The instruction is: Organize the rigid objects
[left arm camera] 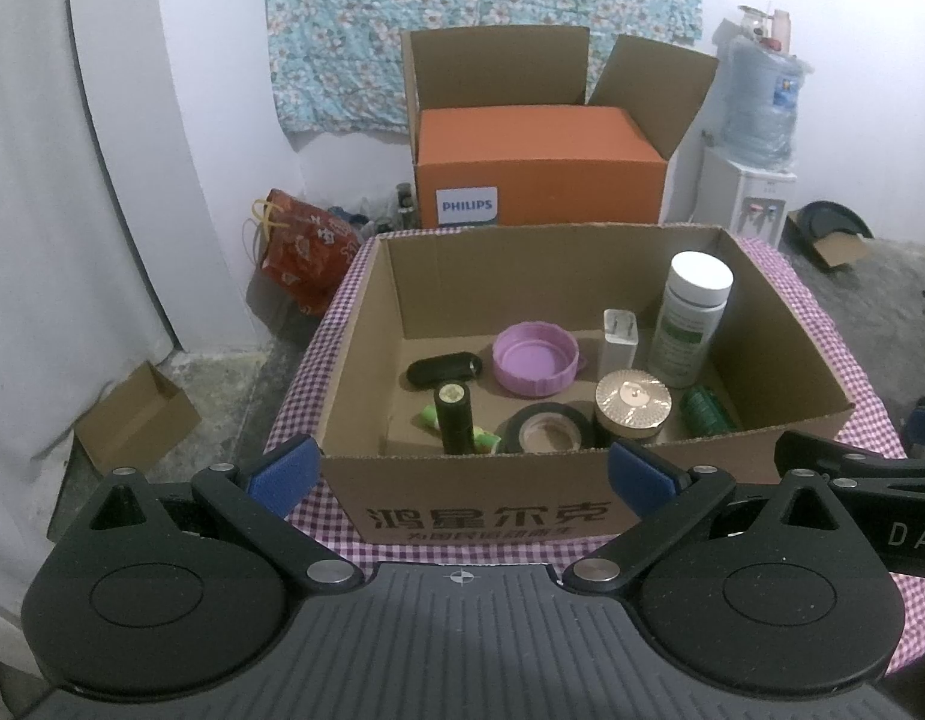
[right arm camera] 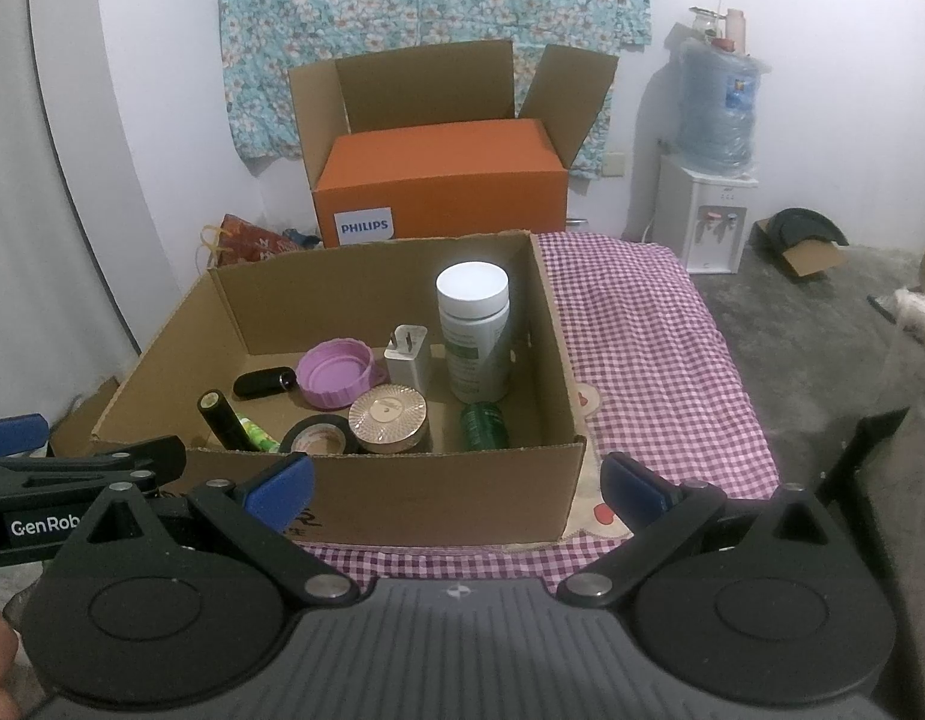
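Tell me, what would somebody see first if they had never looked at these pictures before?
Probably the open cardboard box on the purple checked cloth, full of small things. The tall white bottle stands upright at its back right, with the pink lid lying near the middle. Behind it, the bright orange box sits by the wall.
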{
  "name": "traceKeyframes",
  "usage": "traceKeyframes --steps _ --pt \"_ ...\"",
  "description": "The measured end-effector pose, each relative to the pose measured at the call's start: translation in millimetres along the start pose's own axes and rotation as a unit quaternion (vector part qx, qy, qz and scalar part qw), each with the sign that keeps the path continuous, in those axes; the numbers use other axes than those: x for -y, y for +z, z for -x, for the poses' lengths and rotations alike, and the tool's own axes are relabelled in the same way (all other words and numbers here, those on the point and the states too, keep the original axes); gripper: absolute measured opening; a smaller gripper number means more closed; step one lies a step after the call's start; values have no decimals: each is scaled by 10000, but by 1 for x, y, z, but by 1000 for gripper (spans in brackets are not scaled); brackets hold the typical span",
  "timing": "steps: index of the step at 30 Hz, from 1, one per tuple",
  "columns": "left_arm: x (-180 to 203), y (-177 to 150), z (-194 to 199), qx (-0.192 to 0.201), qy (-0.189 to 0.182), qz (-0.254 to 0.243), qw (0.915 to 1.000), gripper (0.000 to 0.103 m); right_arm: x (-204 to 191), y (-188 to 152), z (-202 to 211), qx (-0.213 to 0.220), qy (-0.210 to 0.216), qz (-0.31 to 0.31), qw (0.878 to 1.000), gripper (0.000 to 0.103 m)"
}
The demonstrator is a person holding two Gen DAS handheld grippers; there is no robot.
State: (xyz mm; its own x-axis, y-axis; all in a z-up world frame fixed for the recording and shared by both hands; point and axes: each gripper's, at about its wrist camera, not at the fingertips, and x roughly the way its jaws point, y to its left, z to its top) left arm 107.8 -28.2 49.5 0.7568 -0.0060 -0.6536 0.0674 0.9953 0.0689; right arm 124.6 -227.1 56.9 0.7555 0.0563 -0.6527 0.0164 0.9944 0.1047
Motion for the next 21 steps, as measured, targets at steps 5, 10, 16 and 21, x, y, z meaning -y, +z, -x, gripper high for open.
traceKeyframes --steps 5,10,16,21 --pt "0 0 0 2 -1 -1 10000 103 1 -2 0 9 -6 -2 10000 103" --pt "-1 0 0 2 -2 -8 10000 103 2 -1 0 5 -7 2 10000 103" --pt "-1 0 0 -1 -2 -5 10000 103 2 -2 0 2 -7 3 10000 103" --pt "-1 0 0 -5 -5 -7 10000 103 2 -1 0 0 -6 4 10000 103"
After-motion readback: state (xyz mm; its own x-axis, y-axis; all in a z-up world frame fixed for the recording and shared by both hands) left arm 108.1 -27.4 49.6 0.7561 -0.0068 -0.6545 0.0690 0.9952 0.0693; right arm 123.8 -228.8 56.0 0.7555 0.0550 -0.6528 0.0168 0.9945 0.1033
